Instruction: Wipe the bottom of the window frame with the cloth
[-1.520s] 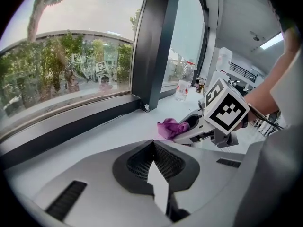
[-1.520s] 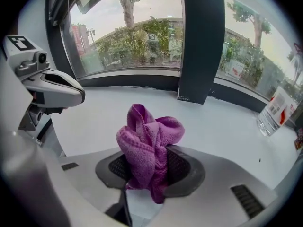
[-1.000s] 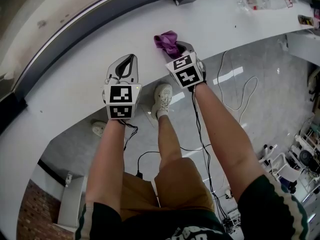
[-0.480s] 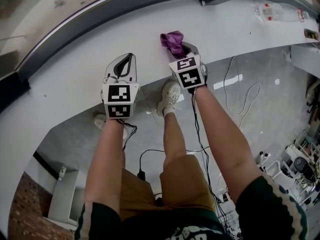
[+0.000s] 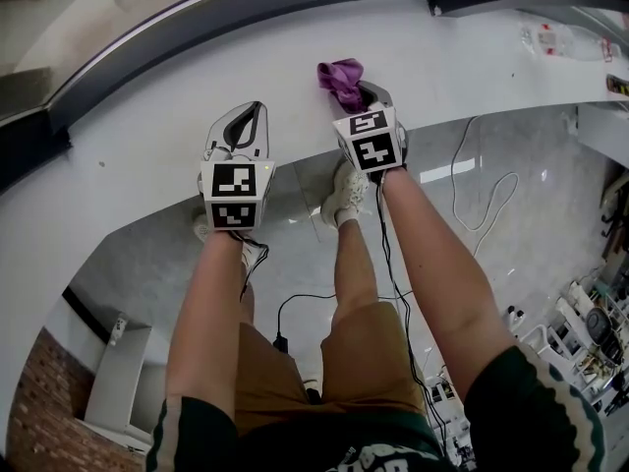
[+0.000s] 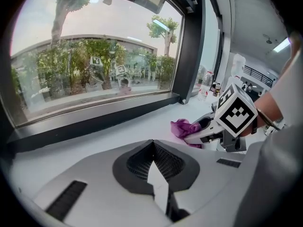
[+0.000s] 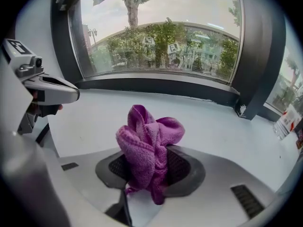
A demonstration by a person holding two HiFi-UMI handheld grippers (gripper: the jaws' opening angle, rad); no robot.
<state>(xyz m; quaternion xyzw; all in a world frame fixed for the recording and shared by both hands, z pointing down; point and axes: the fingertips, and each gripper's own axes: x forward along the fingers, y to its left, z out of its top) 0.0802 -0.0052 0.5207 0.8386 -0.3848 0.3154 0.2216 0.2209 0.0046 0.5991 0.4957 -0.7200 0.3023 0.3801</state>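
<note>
At the front edge of the white sill (image 5: 147, 155), the right gripper (image 5: 356, 94) is clamped on a bunched purple cloth (image 5: 341, 79), which sticks out past its tips. The cloth sits over the sill, apart from the dark window frame (image 5: 197, 28) along the back edge. The left gripper (image 5: 246, 126) hovers beside it, jaws together with nothing between them. No wiping contact with the frame shows, so I judge the whole pass along the bottom rail is still to do.
</note>
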